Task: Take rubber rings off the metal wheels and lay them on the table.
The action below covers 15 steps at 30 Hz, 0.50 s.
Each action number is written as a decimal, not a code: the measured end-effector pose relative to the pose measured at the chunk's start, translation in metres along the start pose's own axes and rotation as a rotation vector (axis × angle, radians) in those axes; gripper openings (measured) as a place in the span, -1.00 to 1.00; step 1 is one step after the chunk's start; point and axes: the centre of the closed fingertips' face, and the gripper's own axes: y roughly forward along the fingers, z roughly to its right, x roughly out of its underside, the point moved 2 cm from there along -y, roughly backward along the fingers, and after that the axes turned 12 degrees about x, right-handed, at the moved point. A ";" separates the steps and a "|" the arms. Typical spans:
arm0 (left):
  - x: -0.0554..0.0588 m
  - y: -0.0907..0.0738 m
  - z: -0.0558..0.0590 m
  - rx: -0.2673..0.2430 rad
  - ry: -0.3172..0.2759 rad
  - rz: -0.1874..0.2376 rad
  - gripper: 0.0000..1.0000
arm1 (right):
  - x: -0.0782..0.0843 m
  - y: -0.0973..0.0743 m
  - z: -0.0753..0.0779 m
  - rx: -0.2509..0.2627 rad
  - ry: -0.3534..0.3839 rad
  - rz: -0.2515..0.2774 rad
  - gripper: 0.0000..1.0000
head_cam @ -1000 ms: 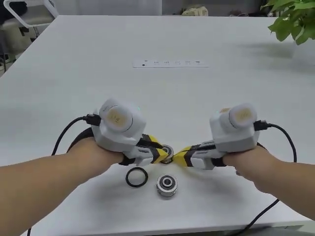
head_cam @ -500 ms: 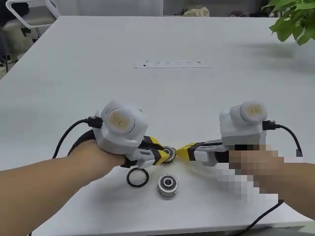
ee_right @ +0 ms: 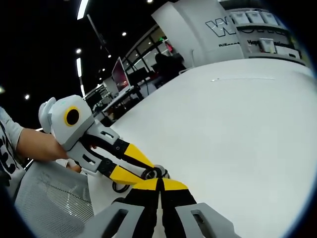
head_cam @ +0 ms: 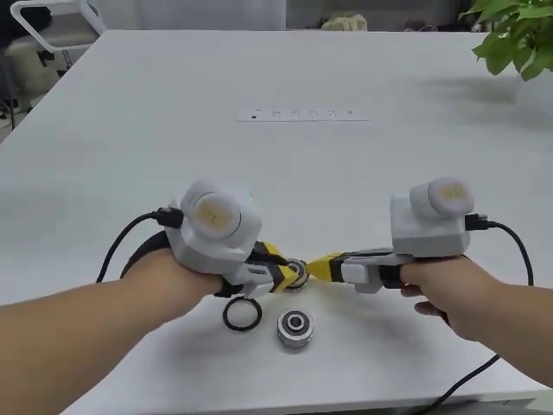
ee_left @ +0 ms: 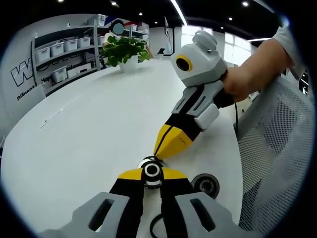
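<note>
Our left tongs [ee_left: 151, 174] pinch a metal wheel [ee_left: 151, 170] by its sides and hold it just above the bench [head_cam: 302, 173]. The right tongs [ee_right: 159, 181] are pressed together, and their yellow tips touch the far edge of that wheel, point to point with the left pair. We cannot tell whether a lip of rubber is caught between them.

One loose rubber ring [head_cam: 242, 313] lies flat on the bench just below the left tongs, on our side of them. A second wheel [head_cam: 295, 327] sits beside that ring, below the place where the two pairs of tongs meet, and touches neither pair. We judge this to be the wheel that ring came off, though in the left gripper view its rim looks dark, so we cannot be sure it is bare.

So we reckon the task is about half done. One ring is laid down. The wheel in the left tongs has yet to be stripped, and its ring must then go down on the bench.
</note>
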 end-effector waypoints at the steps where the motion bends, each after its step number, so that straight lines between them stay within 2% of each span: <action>1: 0.000 0.000 0.000 0.000 0.001 0.000 -0.88 | 0.000 0.000 -0.001 -0.005 0.002 0.000 -1.00; 11: 0.000 0.000 0.002 0.002 0.004 -0.004 -0.88 | 0.001 0.002 -0.010 -0.030 -0.014 -0.002 -1.00; 12: 0.000 0.001 0.002 0.004 0.005 -0.003 -0.88 | 0.000 0.002 -0.012 -0.040 -0.011 0.004 -1.00; 13: 0.000 0.001 0.002 0.004 0.007 -0.004 -0.88 | 0.002 0.000 -0.025 -0.106 0.008 -0.012 -1.00; 14: -0.001 0.001 0.002 0.004 0.008 -0.003 -0.88 | -0.004 0.002 -0.021 -0.075 -0.018 0.035 -1.00; 15: -0.001 0.001 0.002 0.003 0.008 -0.002 -0.88 | -0.002 0.002 -0.020 -0.062 -0.019 0.015 -1.00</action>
